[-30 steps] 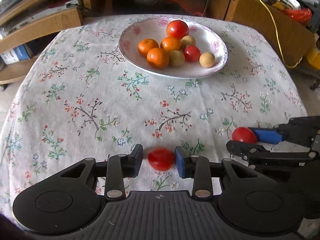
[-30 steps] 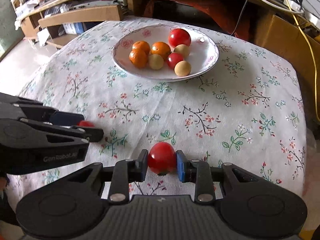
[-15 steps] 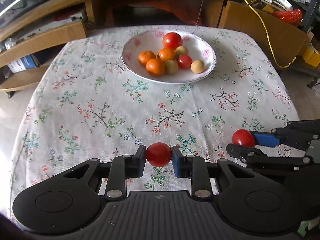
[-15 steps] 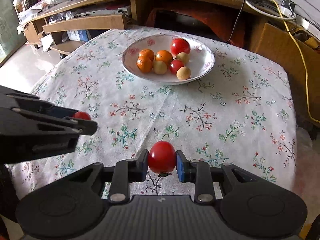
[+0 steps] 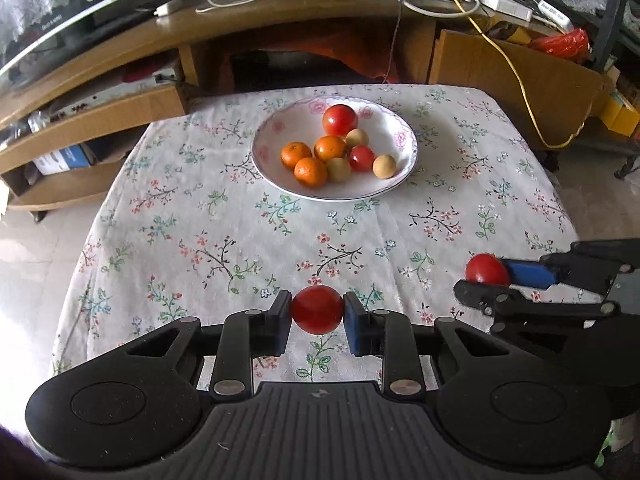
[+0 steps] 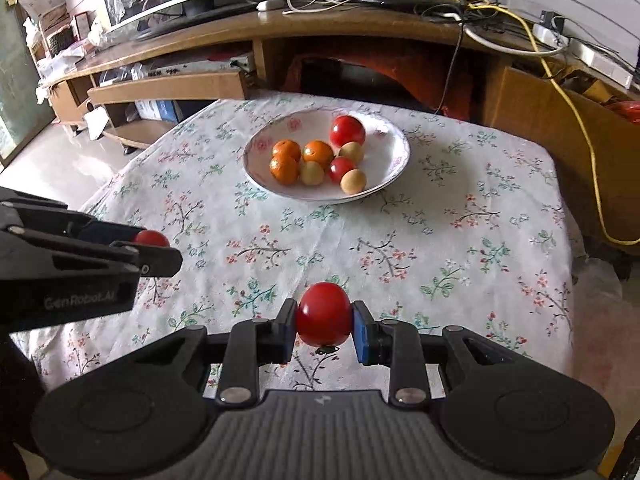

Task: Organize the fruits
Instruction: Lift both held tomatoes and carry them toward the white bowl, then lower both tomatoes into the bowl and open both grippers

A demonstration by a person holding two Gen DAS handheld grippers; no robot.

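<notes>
The left gripper (image 5: 317, 311) is closed onto a small red tomato (image 5: 317, 309), pads bearing on its two sides, and carries it clear above the worktop (image 5: 200, 216). The right gripper (image 6: 325, 316) is likewise closed onto a second red tomato (image 6: 324, 314), also lifted off the floral cloth. The two grippers sit side by side, each visible at the edge of the other's view.

The bowl (image 5: 404, 136) lies well ahead of both grippers, toward the far end of the worktop. It already contains three oranges, a large tomato, a smaller one, and three pale round fruits, clustered around its middle and left.

Risks, as judged:
- Both tomatoes are smooth and soft; excess squeeze could split the skin, while too little could let one roll out in transit.
- If both grippers approach the bowl together, they may collide over it.
- A release from height onto the packed cluster could bounce fruit over the shallow rim.
- Contact with the rim may tip or shift the bowl on the cloth.
</notes>
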